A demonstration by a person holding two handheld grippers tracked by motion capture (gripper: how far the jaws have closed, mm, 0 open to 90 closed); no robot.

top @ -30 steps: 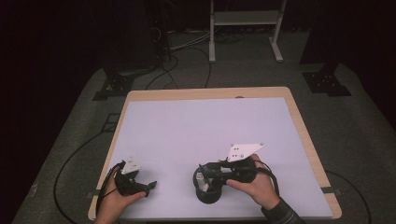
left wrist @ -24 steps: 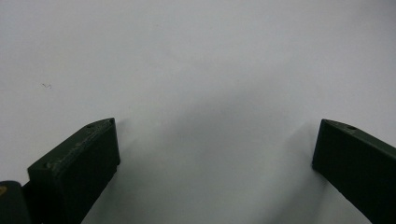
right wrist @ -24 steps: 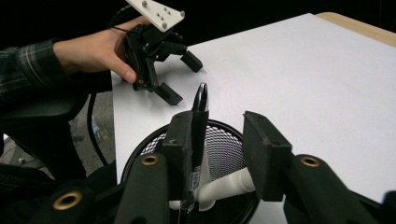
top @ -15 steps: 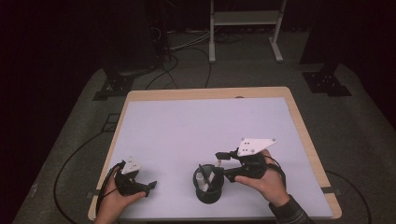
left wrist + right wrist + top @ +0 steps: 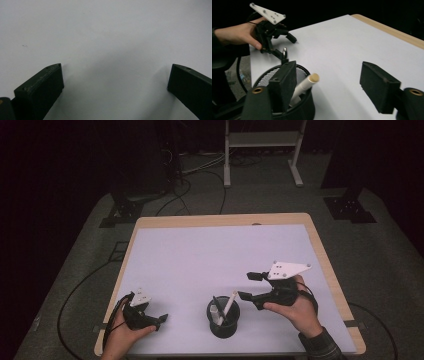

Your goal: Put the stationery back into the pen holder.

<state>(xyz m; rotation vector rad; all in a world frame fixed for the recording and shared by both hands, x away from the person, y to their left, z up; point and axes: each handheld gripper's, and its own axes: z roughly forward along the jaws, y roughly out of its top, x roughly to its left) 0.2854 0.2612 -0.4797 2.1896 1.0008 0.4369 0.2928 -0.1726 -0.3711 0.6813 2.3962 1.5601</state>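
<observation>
A black mesh pen cup (image 5: pixel 223 320) stands near the table's front edge, with a white pen (image 5: pixel 229 304) and a dark pen (image 5: pixel 216 304) leaning in it. My right gripper (image 5: pixel 245 286) hovers just right of the cup, apart from it. Its jaws have just been opening and stand wide with nothing gripped. In the right gripper view (image 5: pixel 328 82) the cup (image 5: pixel 265 77) and the white pen (image 5: pixel 305 83) lie close beyond the left jaw. My left gripper (image 5: pixel 159 319) rests at the front left, open over bare white table (image 5: pixel 115 72).
The white table top (image 5: pixel 215 255) has a wooden rim (image 5: pixel 220 219). The left hand and its gripper (image 5: pixel 274 32) show at the far left of the right gripper view. A metal stand (image 5: pixel 260 140) and cables lie on the dark floor behind.
My right gripper has drawn back to the right from the cup, risen a little, and its jaws have spread. The white pen stays in the cup. The left gripper has not moved.
</observation>
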